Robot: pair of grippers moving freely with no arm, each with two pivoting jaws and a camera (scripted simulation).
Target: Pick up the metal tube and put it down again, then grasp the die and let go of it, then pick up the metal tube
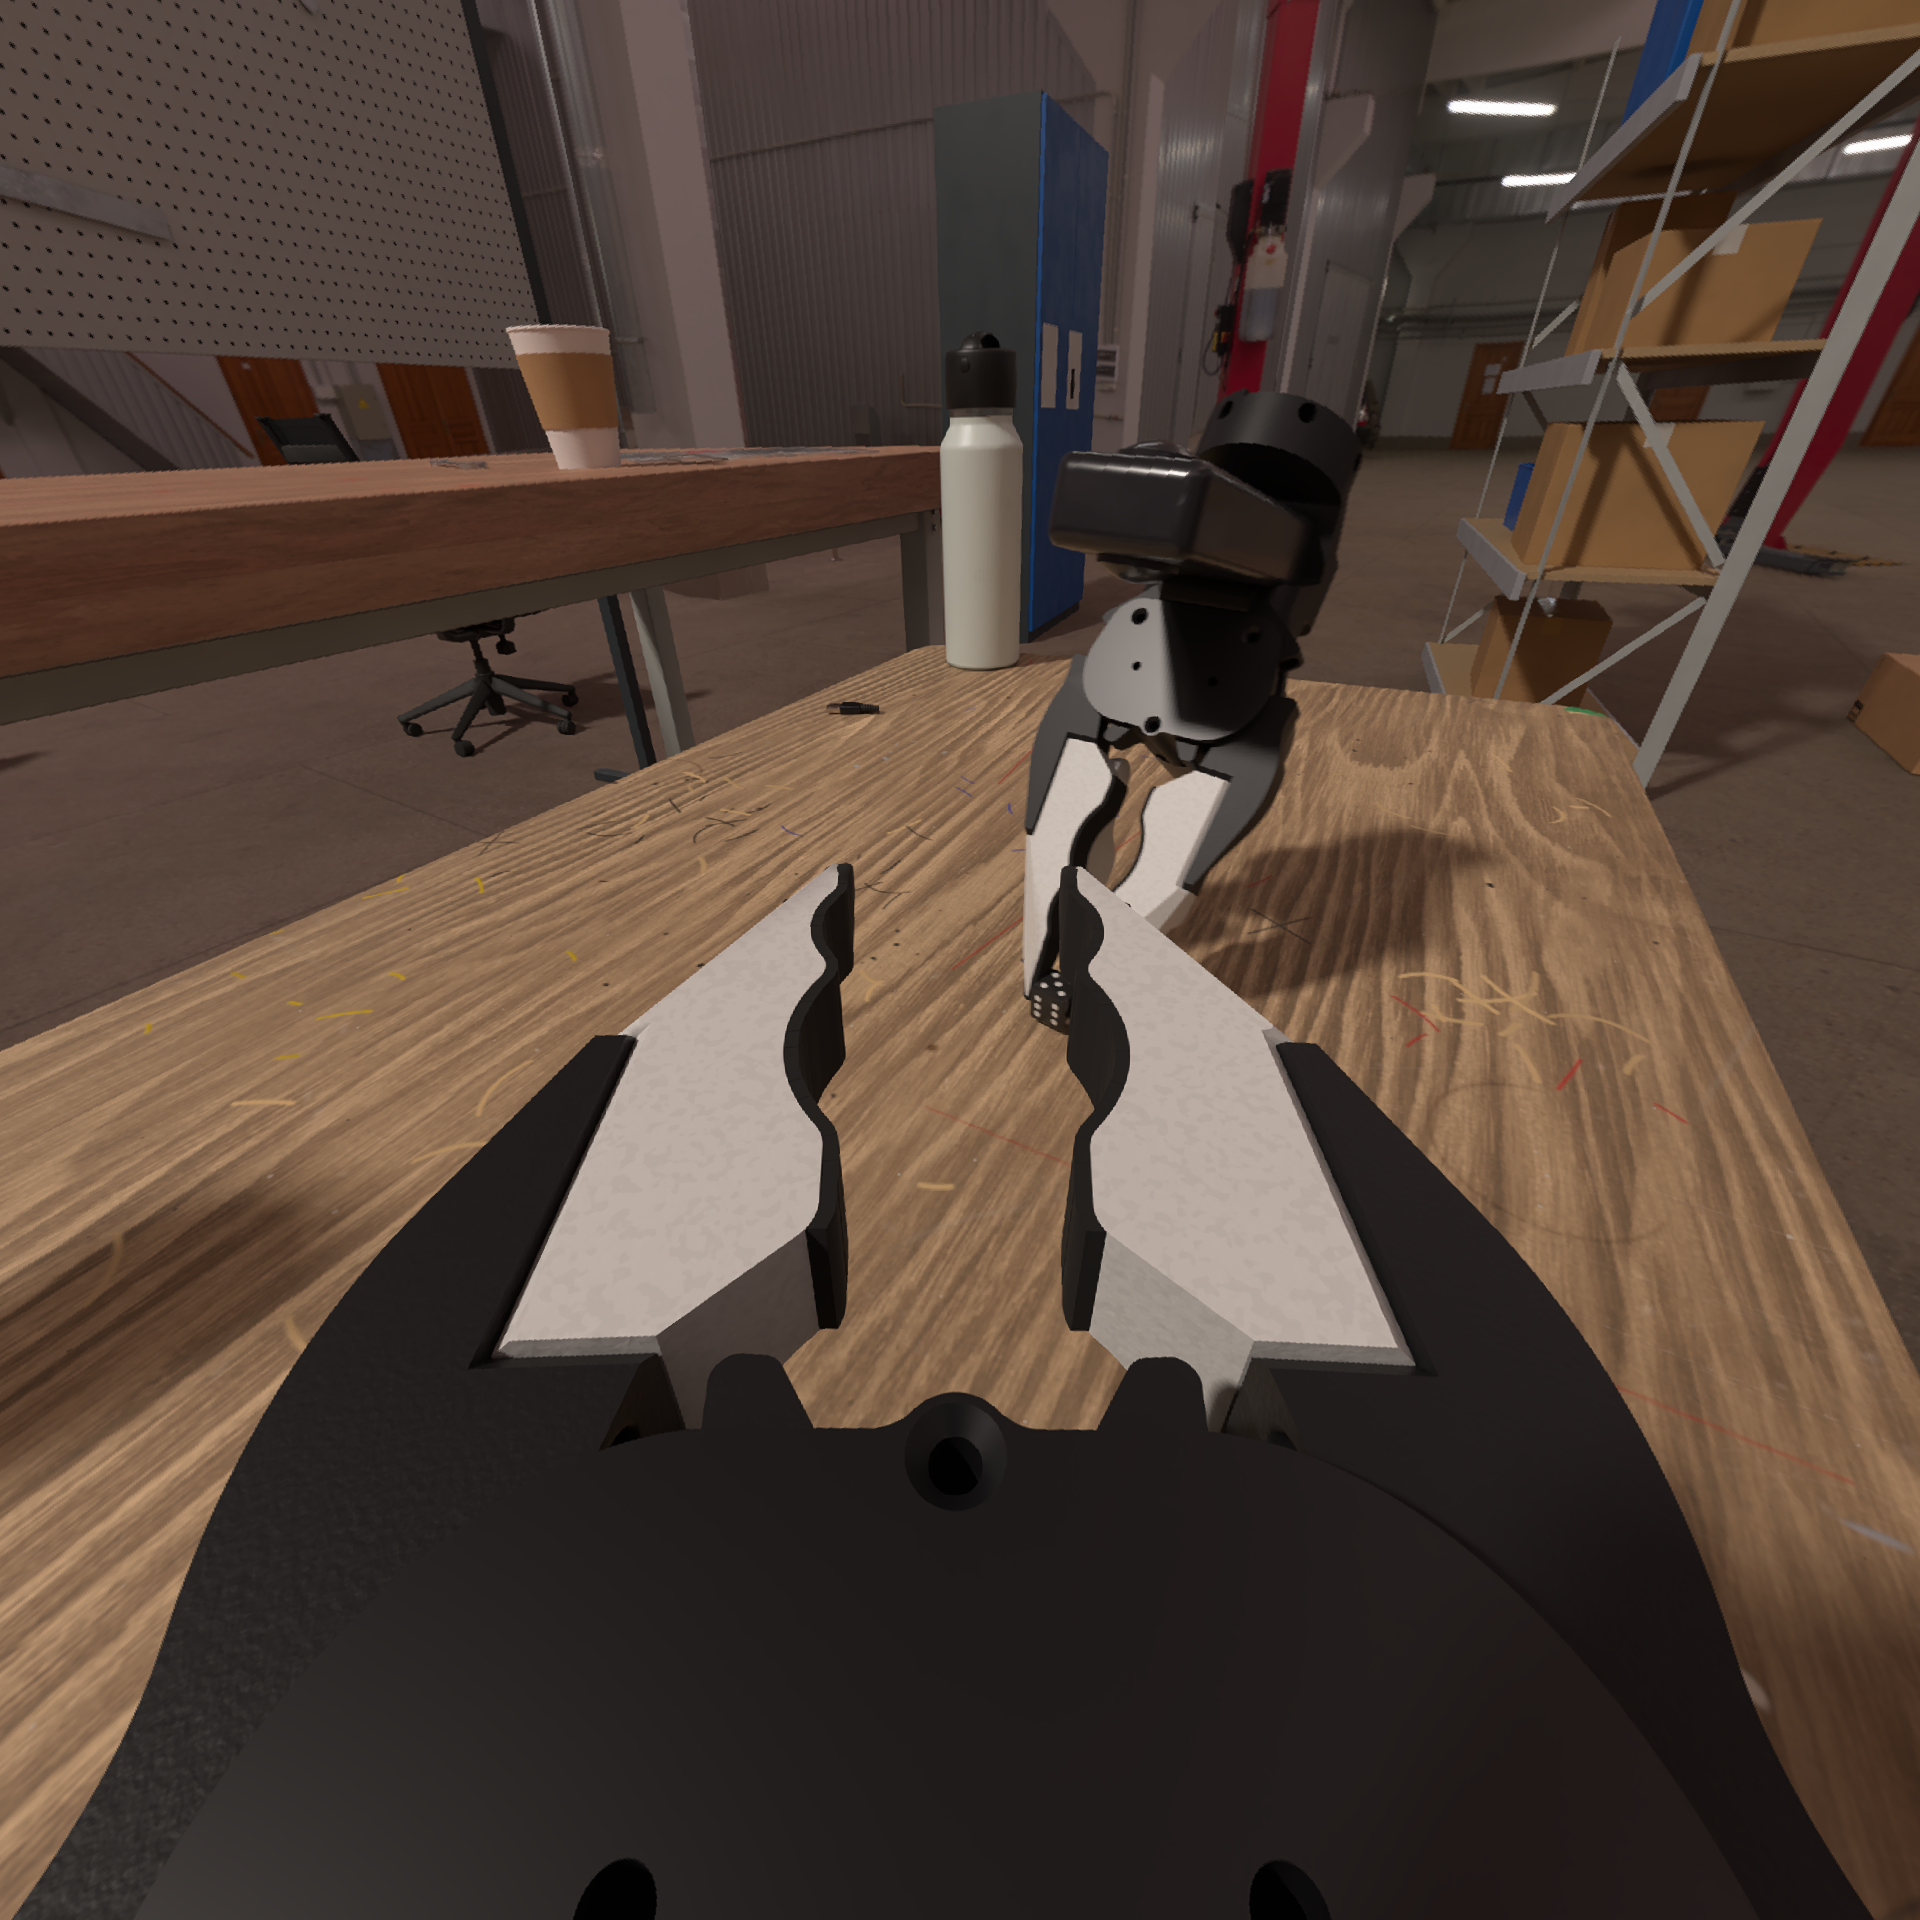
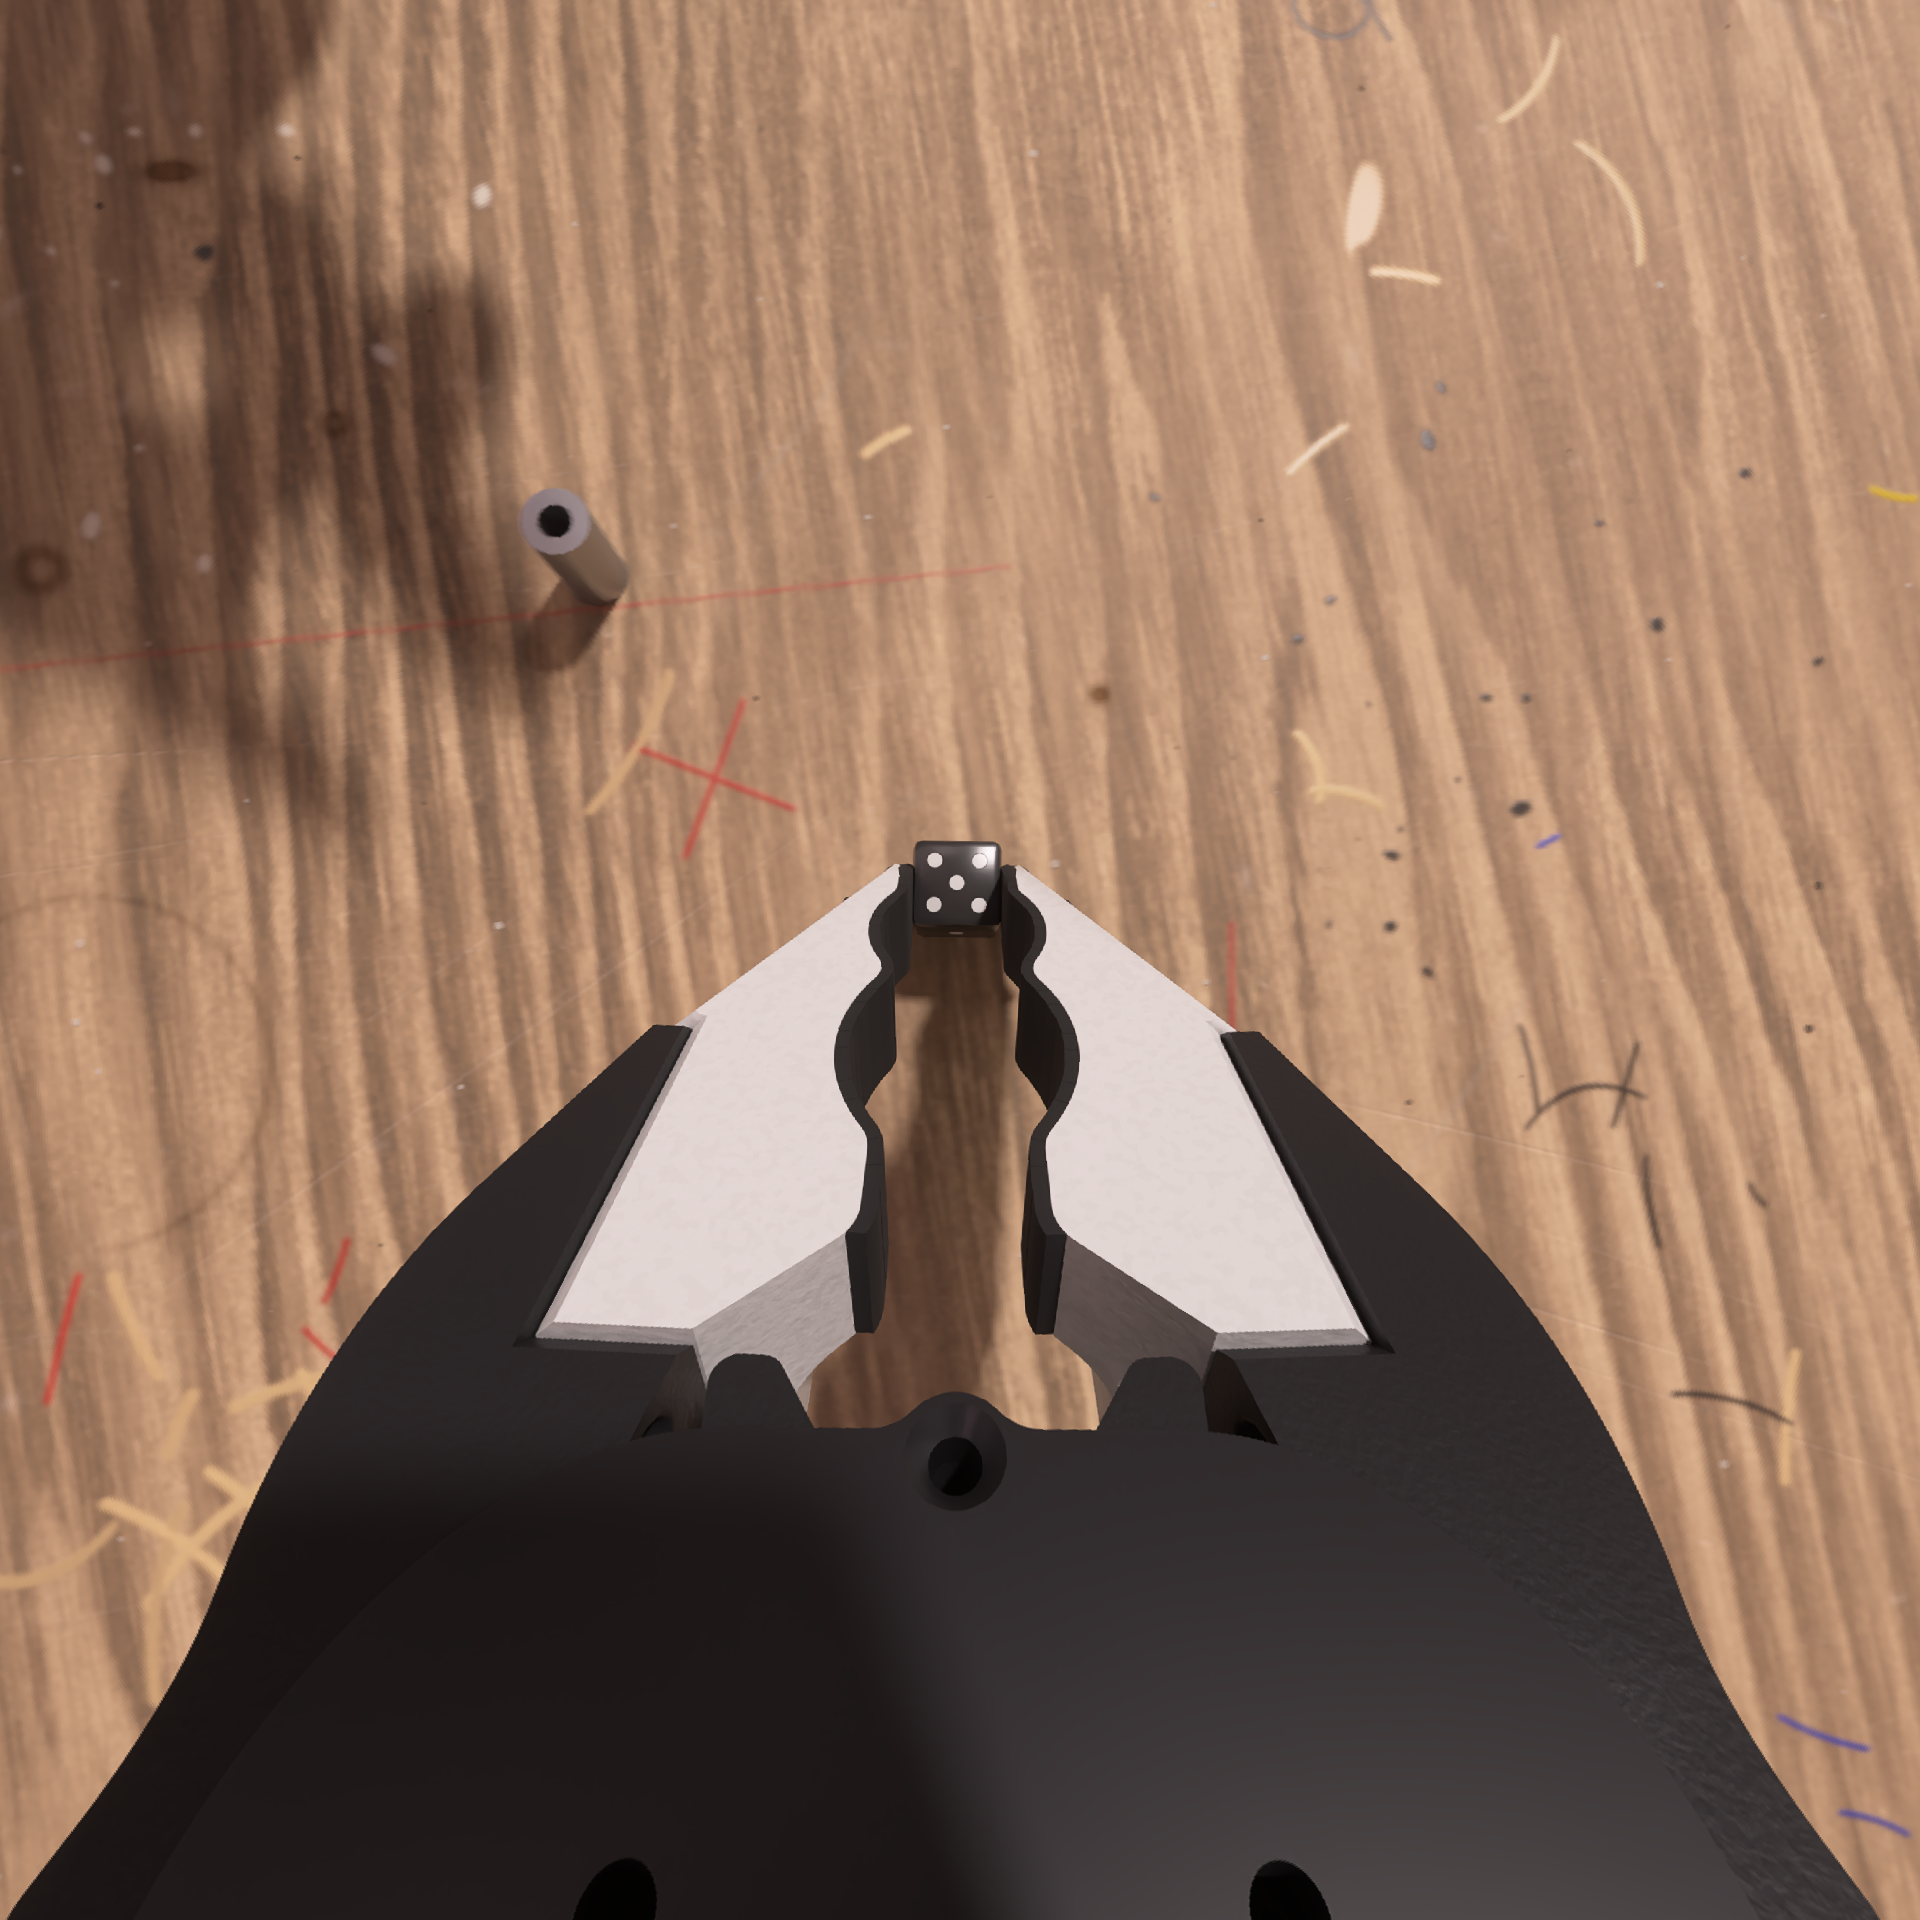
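Note:
A small black die [image 2: 956, 883] with white pips sits on the wooden table [image 2: 1247, 520]. My right gripper [image 2: 956, 881] points down at it, and its fingertips press the die's two sides. A short grey metal tube [image 2: 574, 545] stands upright on the table, up and to the left of the die and apart from it. In the left wrist view, the die [image 1: 1049, 1003] shows under the right gripper's fingers [image 1: 1049, 831]. My left gripper [image 1: 958, 883] is open and empty, low over the table and just short of the die. The tube is hidden in that view.
A white bottle with a black cap [image 1: 982, 540] stands at the table's far edge. A small black item [image 1: 852, 709] lies near that edge. A second table with a paper cup [image 1: 566, 395] is at the back left. A shelf rack with boxes [image 1: 1662, 416] stands to the right.

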